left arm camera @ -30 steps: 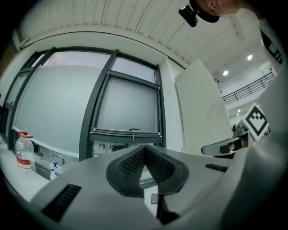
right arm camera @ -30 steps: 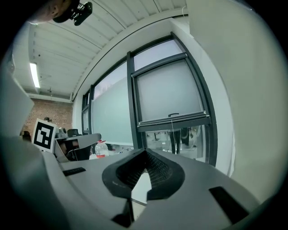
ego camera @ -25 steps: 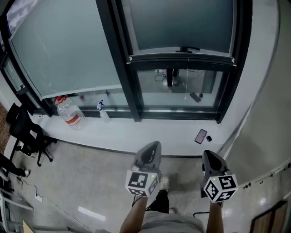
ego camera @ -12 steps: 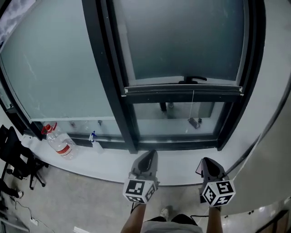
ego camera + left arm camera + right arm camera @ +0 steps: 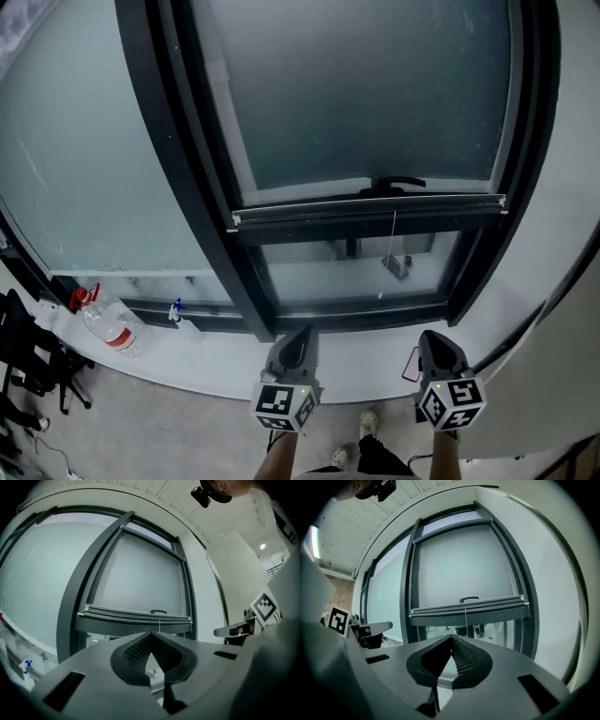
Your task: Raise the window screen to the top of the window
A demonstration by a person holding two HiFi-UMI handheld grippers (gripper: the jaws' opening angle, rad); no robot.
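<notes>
Left gripper (image 5: 150, 634) and right gripper (image 5: 451, 638) jaws seem pressed together (nothing between), clear of the window screen (image 5: 366, 103).

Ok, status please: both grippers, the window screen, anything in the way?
Left gripper and right gripper shut, empty, short of the window. Window screen still low in frame, handle untouched. Water bottle and spray bottle on sill far left, not blocking.

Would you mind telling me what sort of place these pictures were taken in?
Probably an office or similar workplace, indoors at a tall dark-framed window. A black office chair stands at the left, and a large water bottle and a spray bottle rest on the white sill.
</notes>
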